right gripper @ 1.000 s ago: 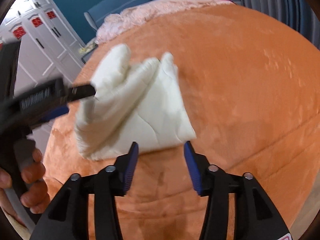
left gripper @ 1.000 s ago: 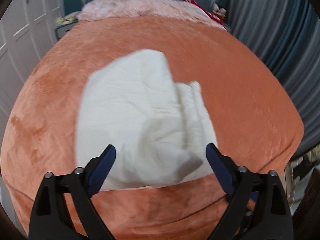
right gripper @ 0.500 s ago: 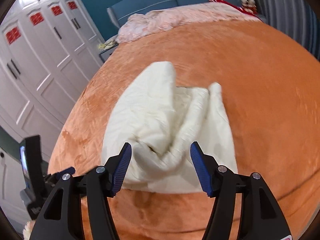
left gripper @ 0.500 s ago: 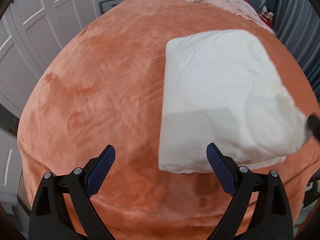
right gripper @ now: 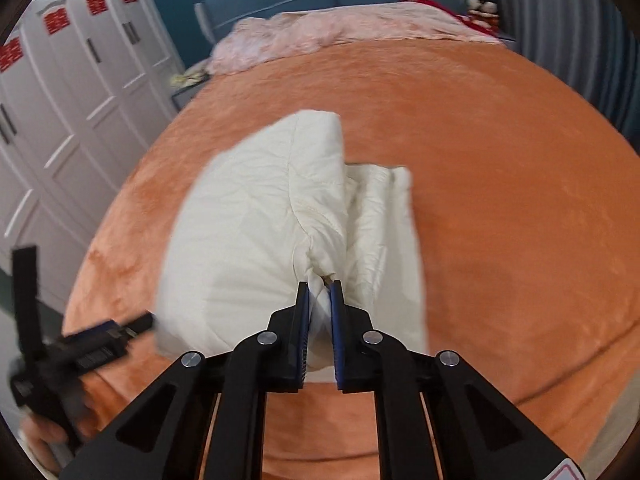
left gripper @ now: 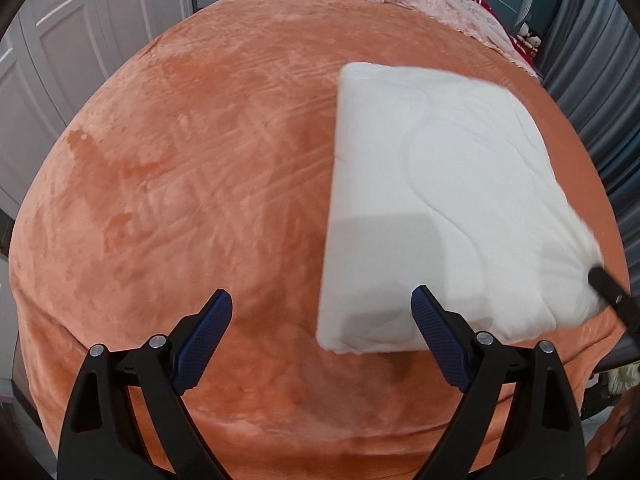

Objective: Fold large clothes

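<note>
Right wrist view: right gripper (right gripper: 320,300) is clamped on the near edge of the cream quilted padded garment (right gripper: 256,240), folded compact on the orange plush bedspread (right gripper: 500,200). Left gripper (left gripper: 320,328) is spread wide, empty. Folding appears nearly complete; final tidying likely remains.

The bed (left gripper: 200,200) wears an orange plush cover, velvety and matt, its nap brushed into streaks. The folded garment (left gripper: 432,200) is cream quilted cloth, soft, matt, finely creased. Both grippers are black matt plastic with textured blue pads (left gripper: 204,344) and shiny metal rivets (right gripper: 267,337).
</note>
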Demonstrator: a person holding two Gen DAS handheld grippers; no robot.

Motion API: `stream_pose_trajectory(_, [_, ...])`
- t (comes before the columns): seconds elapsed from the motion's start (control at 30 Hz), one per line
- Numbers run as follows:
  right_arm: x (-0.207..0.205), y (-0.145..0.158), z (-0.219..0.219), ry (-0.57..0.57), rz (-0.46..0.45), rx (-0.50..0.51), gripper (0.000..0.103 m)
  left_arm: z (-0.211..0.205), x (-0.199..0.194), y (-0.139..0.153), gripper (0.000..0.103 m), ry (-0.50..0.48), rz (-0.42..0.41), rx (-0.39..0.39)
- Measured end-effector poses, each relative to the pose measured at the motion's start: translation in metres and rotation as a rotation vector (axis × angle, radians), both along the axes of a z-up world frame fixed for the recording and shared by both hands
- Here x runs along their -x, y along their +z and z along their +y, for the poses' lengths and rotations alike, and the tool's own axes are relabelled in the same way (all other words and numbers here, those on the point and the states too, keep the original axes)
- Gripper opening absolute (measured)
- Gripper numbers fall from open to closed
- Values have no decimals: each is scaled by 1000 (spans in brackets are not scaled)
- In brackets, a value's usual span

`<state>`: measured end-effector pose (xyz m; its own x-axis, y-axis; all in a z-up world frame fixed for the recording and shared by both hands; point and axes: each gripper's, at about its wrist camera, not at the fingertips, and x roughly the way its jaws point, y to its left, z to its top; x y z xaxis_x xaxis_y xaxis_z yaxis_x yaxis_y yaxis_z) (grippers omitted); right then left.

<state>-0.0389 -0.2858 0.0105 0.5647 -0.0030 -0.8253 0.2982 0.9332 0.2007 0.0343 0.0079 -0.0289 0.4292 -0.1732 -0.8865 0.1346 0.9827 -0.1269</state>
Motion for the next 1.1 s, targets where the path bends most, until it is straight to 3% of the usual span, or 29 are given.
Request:
stream_pose_trajectory(0.17, [16, -37, -18, -44, 79, 0, 8, -27, -4, -5, 87, -46, 13, -8])
stream_pose_trajectory(0.4, [12, -72, -19, -46, 144, -9, 8, -60, -2, -18, 87, -103, 16, -78])
stream_pose_trajectory(0.83, [-7, -96, -18, -27, 194, -6, 8, -77, -6, -47, 87, -135, 23, -167])
stream_pose_trajectory(1.1, [-17, -101, -13, -20, 203, -7, 9, -77, -10, -56, 91, -132, 29, -160])
